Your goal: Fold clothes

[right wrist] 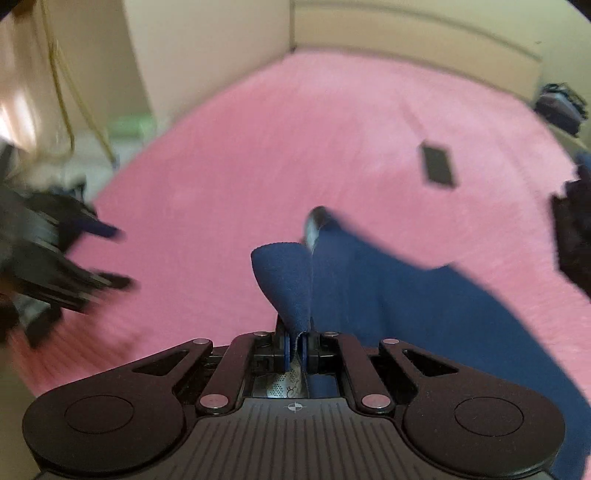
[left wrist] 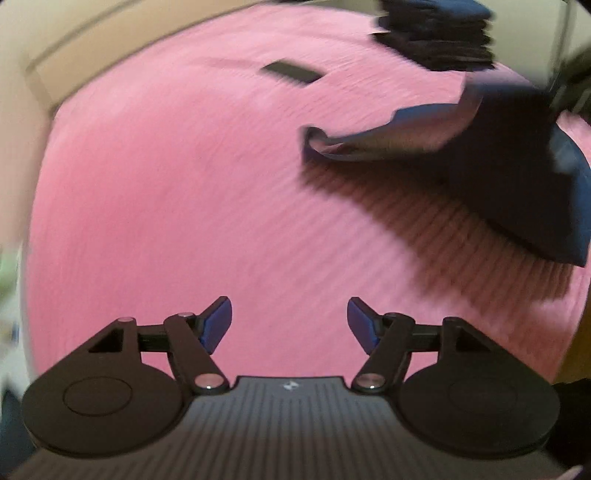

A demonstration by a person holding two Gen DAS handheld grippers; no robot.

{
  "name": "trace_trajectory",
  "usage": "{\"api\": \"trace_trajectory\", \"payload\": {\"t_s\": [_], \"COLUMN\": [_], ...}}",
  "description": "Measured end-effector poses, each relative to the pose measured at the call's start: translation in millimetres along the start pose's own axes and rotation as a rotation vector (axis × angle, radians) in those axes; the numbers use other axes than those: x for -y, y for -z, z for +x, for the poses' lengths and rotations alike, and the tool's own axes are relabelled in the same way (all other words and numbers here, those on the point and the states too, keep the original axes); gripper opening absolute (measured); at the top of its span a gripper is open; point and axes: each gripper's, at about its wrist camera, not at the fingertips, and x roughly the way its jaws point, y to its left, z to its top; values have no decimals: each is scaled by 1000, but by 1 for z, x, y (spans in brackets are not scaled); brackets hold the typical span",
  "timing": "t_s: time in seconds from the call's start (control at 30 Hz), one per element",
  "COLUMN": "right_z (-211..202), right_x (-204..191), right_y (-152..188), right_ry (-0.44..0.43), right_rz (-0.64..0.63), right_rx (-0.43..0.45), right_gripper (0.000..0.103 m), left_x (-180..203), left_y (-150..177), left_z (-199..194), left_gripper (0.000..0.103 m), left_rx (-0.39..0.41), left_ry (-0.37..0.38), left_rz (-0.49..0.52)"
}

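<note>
A navy blue garment [right wrist: 399,295] hangs lifted over the pink bedspread [right wrist: 258,155], and my right gripper [right wrist: 294,349] is shut on its edge, with a fold of cloth standing up between the fingers. In the left wrist view the same garment [left wrist: 517,177] hovers at the right, its grey inner side showing, casting a shadow on the spread. My left gripper [left wrist: 290,321] is open above bare pink bedspread [left wrist: 177,184], with nothing between its blue pads [left wrist: 218,321]. The left gripper also shows blurred at the left edge of the right wrist view [right wrist: 55,258].
A stack of dark folded clothes [left wrist: 439,33] sits at the far right of the bed. A small dark flat rectangle [right wrist: 437,166] lies on the spread. A beige bed frame [right wrist: 406,37] and walls border the bed. More dark clothes [right wrist: 561,107] sit beyond the far corner.
</note>
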Motion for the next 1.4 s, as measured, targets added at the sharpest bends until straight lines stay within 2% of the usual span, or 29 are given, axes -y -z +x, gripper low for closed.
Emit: {"api": "trace_trajectory", "payload": {"t_s": [0.17, 0.3, 0.43, 0.5, 0.57, 0.77, 0.83, 0.93, 1.1, 1.17, 1.2, 1.23, 1.27, 1.33, 1.4], "right_z": [-100, -133, -151, -162, -173, -189, -187, -188, -182, -179, -179, -178, -178, -181, -186], "right_x": [56, 91, 122, 136, 149, 171, 178, 187, 195, 196, 198, 201, 204, 209, 209], "right_y": [-4, 14, 34, 38, 42, 53, 52, 52, 52, 55, 57, 60, 62, 65, 66], "right_ry": [61, 101, 111, 108, 106, 97, 88, 70, 30, 26, 26, 28, 31, 35, 40], "right_rz": [62, 117, 201, 223, 234, 211, 199, 177, 130, 107, 101, 101, 104, 112, 115], "right_rx": [88, 88, 98, 109, 117, 110, 111, 113, 100, 84, 75, 68, 63, 63, 78], "right_gripper": [4, 4, 4, 4, 4, 4, 4, 4, 4, 4, 4, 4, 4, 4, 4], "left_x": [27, 66, 125, 156, 185, 238, 247, 255, 285, 290, 292, 295, 297, 296, 290], "left_y": [-65, -105, -115, -112, -109, -100, -96, -91, -86, -93, -96, -100, -103, -104, -103], "left_z": [38, 57, 70, 76, 83, 91, 90, 79, 76, 87, 93, 99, 104, 102, 93], "left_gripper": [66, 70, 72, 73, 73, 74, 74, 74, 78, 76, 72, 51, 26, 5, 2], "left_rx": [82, 148, 198, 210, 208, 209, 195, 196, 302, 299, 297, 294, 292, 284, 283], "left_ry": [51, 128, 170, 169, 160, 111, 107, 126, 62, 49, 43, 37, 31, 24, 11], "left_rz": [129, 225, 413, 502, 549, 588, 578, 500, 572, 577, 580, 582, 584, 600, 604]}}
